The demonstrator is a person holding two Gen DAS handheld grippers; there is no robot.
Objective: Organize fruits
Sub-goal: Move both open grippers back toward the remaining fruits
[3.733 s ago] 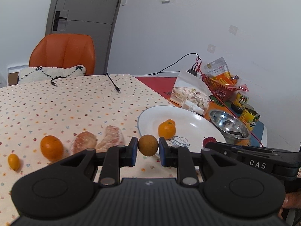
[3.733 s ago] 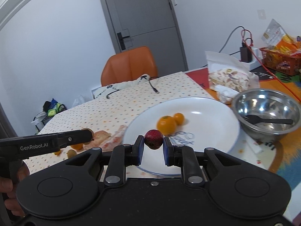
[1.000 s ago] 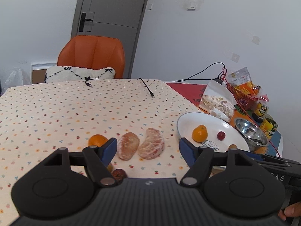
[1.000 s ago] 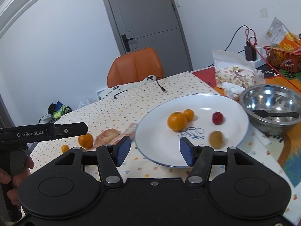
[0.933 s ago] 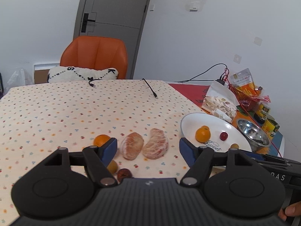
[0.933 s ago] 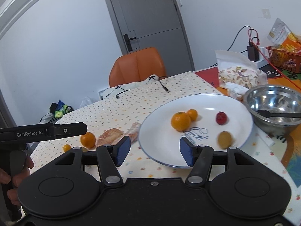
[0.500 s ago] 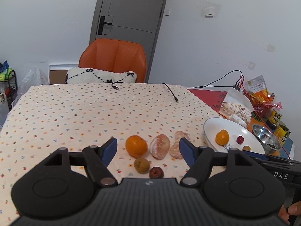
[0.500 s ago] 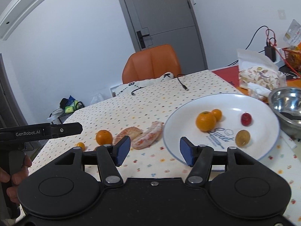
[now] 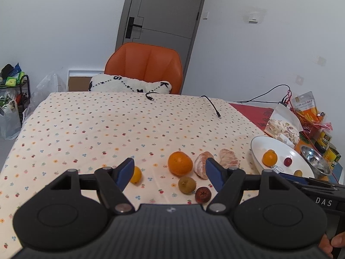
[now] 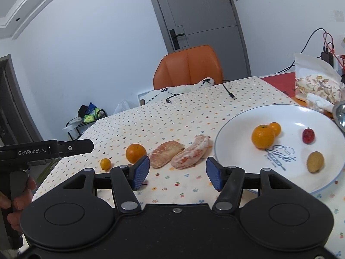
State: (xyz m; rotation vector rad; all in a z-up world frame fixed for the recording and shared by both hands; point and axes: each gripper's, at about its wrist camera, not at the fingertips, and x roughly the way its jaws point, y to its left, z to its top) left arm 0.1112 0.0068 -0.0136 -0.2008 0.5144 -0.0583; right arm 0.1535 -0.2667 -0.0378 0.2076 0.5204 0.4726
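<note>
On the dotted bench [image 9: 107,129] I see loose fruits [image 9: 180,166] left of the white plate [image 10: 237,151]; my left gripper [image 9: 169,171] and right gripper [image 10: 177,173] hold their fingers apart, empty.

Left claw [image 9: 169,171]: matte black housing, ribbed centre panel, two round raised discs, silver pivot screws, black linkage arms, blue ribbed pads on fingers [image 9: 126,169]. Right claw [image 10: 177,172]: same build, blue ribbed pads, silver screws, small centre screw head. White lettering "GenRobot.AI" on side of left unit's black bar, "DAS" on right unit. Black pistol-style handles.
</note>
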